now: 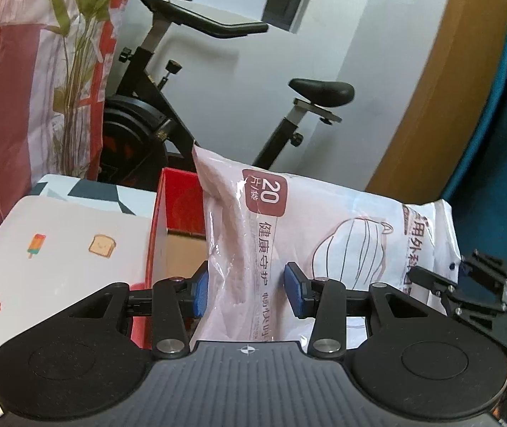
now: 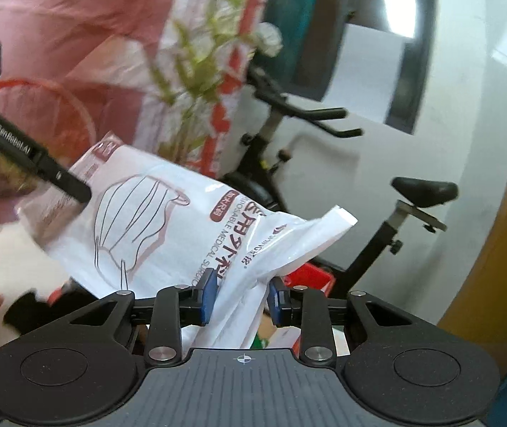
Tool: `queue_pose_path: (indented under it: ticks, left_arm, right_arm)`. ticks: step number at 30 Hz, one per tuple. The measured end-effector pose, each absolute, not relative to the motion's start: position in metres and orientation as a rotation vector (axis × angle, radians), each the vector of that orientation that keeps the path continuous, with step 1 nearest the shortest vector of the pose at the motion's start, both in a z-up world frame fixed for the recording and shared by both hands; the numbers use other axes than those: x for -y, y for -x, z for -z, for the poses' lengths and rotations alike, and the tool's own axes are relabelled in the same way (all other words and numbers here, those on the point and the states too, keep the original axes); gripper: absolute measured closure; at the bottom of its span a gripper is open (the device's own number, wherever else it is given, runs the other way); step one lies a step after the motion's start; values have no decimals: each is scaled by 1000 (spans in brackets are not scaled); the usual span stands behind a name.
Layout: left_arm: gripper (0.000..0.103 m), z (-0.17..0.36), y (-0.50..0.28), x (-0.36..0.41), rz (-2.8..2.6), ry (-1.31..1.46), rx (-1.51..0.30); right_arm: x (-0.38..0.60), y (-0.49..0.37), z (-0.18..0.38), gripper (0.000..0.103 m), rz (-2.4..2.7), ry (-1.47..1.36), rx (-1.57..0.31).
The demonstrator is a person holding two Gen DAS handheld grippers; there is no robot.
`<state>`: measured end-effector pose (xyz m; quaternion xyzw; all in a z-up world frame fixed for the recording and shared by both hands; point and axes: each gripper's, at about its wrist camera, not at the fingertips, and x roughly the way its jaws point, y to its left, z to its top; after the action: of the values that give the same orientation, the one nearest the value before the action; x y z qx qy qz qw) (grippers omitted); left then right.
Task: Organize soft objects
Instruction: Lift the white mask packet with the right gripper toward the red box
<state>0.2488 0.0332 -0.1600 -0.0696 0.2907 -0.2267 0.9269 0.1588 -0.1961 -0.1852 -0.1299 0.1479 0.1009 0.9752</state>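
Mask bag (image 1: 324, 235): just one, held up in the air by two grippers. Left gripper (image 1: 250, 291) squeezes one end, right gripper (image 2: 242, 297) pinches the other. Under it sit one red box (image 1: 179, 195) and one white cloth (image 1: 58, 249). One exercise bike (image 1: 168, 106) stands by the white wall (image 1: 253, 82).

Home interior, looks like a spare or storage room. Black exercise bike (image 1: 168, 106) stands against a white wall (image 1: 246, 82), beside a printed floral curtain (image 1: 40, 71). A red cardboard box (image 1: 168, 210) and teal fabric (image 1: 502, 106) crowd the space.
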Motion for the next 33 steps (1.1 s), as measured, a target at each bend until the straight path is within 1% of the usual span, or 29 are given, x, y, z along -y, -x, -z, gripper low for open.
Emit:
queue_pose_path:
  ticks: [5, 11, 20, 31, 33]
  left_arm:
    - [58, 151, -265, -22, 431, 160, -576]
    - [58, 142, -296, -11, 410, 152, -563]
    - [58, 131, -345, -2, 419, 173, -567]
    - [58, 154, -411, 10, 382, 180, -697]
    - [62, 159, -421, 10, 374, 175, -713]
  right_arm:
    - [193, -175, 192, 77, -122, 282, -249]
    - [202, -204, 193, 77, -92, 261, -236]
    - [216, -250, 180, 77, -65, 343, -222]
    - [219, -315, 205, 78, -52, 416, -312]
    - [218, -328, 210, 78, -67, 437, -339]
